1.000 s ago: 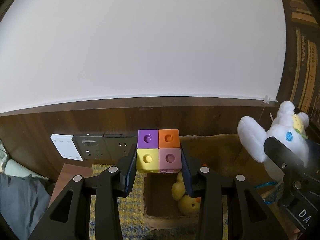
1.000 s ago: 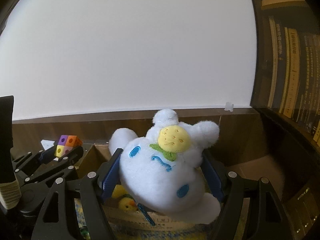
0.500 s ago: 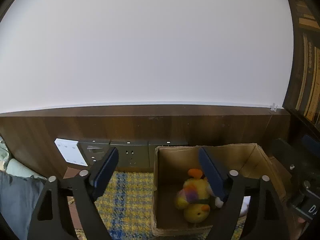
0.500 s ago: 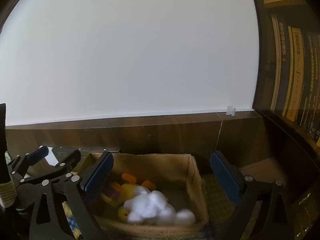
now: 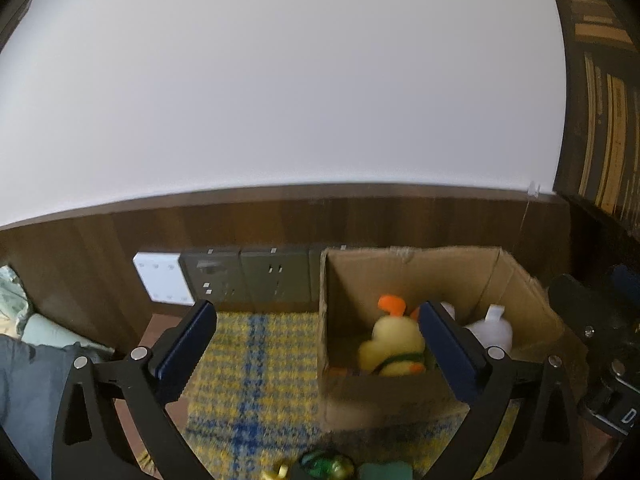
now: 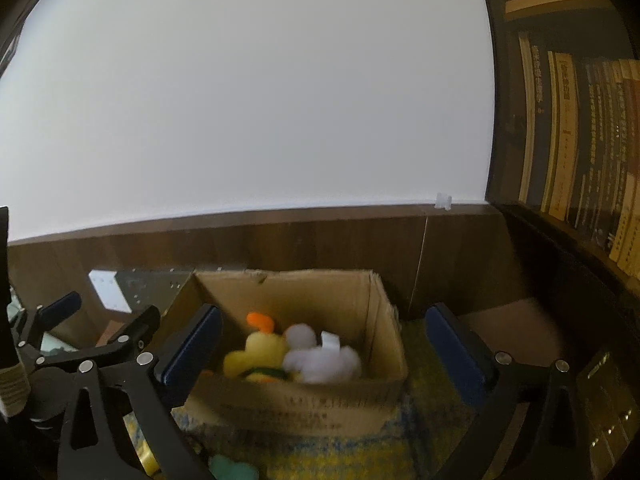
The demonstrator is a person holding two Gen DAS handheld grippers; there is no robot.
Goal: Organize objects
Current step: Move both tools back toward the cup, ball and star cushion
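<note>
An open cardboard box [image 5: 400,394] [image 6: 300,404] stands on a yellow-and-blue checked cloth [image 5: 256,364]. Inside lie a yellow duck plush [image 5: 394,344] [image 6: 256,356] and a white plush [image 5: 490,330] [image 6: 320,360]; the coloured cube block is hidden behind the front wall. My left gripper [image 5: 318,340] hovers in front of the box's left corner, its jaws opening wide and holding nothing. My right gripper [image 6: 322,350] faces the box front, its jaws also opening and gripping nothing. The left gripper [image 6: 100,316] also shows at the left of the right wrist view.
Wall sockets [image 5: 244,276] and a white plate [image 5: 162,282] sit on the dark wood panel behind. A bookshelf [image 6: 568,140] rises on the right. Green items [image 5: 324,466] lie on the cloth near me. Grey and green fabric [image 5: 24,344] lies at the left.
Both grippers opened: the left let go of the cube block and the right let go of the white plush, which now lie in the box. Both grippers drew back from the box.
</note>
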